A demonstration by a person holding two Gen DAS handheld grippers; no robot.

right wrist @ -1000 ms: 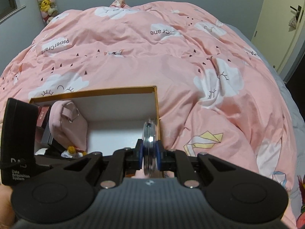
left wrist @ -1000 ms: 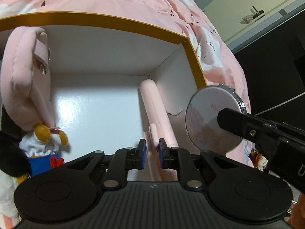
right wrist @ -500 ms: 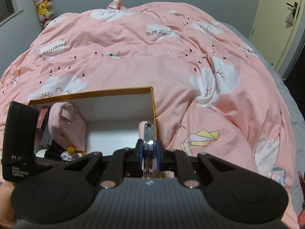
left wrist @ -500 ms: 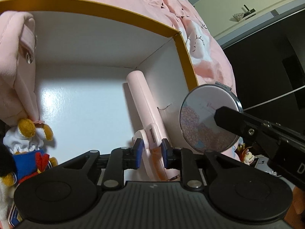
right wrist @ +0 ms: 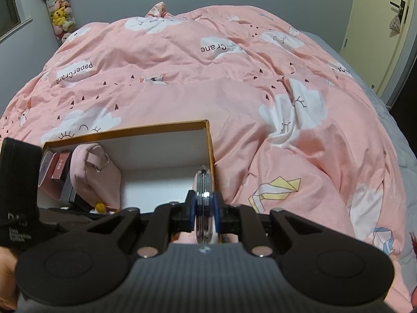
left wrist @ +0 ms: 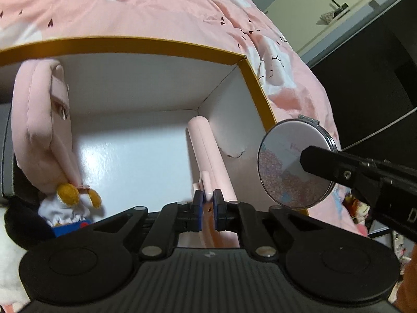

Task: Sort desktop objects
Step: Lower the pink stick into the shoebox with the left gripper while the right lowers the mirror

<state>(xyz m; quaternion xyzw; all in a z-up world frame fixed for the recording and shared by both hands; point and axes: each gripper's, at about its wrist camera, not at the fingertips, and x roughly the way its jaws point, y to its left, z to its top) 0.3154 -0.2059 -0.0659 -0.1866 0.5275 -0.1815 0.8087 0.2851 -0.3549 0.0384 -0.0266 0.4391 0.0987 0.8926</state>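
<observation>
Since a moment ago the left gripper [left wrist: 207, 198] has let its jaws out slightly and then closed them again; its blue fingers [left wrist: 197, 203] now pinch the near end of the pink stick-shaped item [left wrist: 207, 156], which lies along the floor of the box [left wrist: 156, 44] against the right-hand wall. The view into the box has also drawn back a little, so more of the far wall and the gold rim shows than half a second ago.

To the right, the right gripper [right wrist: 205, 210] is clamped on the edge of a round compact mirror [left wrist: 284, 161], held upright just outside the box's right wall, its patterned face turned toward the left camera. From its own camera the mirror is seen edge-on between the blue pads, close over the box's right rim.

Farther in on the left side of the box, a pink pouch [left wrist: 41, 135] with a metal ring leans upright, and a small plush doll [left wrist: 70, 203] with yellow and blue parts lies at its foot. Behind the pouch stand a few flat boxes [right wrist: 58, 165].

Beyond the box spreads the bed's pink duvet [right wrist: 234, 78] with white clouds and paper-crane print, then a grey wall and a pale door [right wrist: 385, 26].
</observation>
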